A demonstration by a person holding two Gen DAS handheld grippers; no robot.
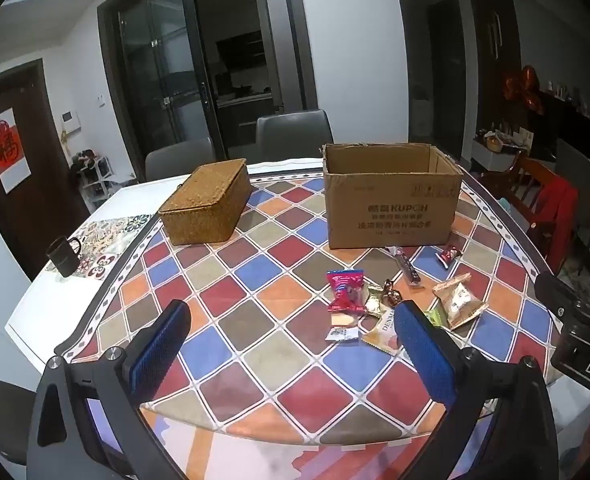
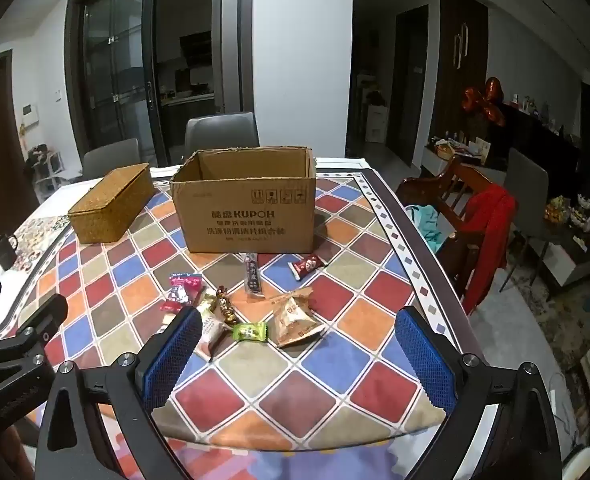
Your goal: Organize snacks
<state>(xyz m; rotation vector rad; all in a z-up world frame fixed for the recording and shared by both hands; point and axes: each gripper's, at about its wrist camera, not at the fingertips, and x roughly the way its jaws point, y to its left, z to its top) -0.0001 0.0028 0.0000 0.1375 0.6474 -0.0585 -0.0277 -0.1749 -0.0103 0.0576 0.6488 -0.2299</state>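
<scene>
We hold both tools above the near edge of the table (image 2: 379,184), tipped downward toward its checked cloth. The left gripper (image 1: 291,332) stands wide with nothing between its 2 blue pads, and bare cloth lies ahead of it. The right gripper (image 2: 295,338) is just as wide and also empty.

We take the cardboard box (image 2: 247,216) as our landmark. The loose snacks lie on the cloth in front of it, nearer to us: a pink packet (image 2: 181,286), a green sweet (image 2: 251,331), a tan pouch (image 2: 295,318), a dark stick packet (image 2: 253,276) and a small red packet (image 2: 307,266) closest to the box. The box is open at the top. To its left sits a lidded woven basket (image 2: 111,204), with free cloth between them. Farther left, near the table edge, stands a dark mug (image 1: 65,255). Right of the box the cloth runs clear to the table's border.
</scene>
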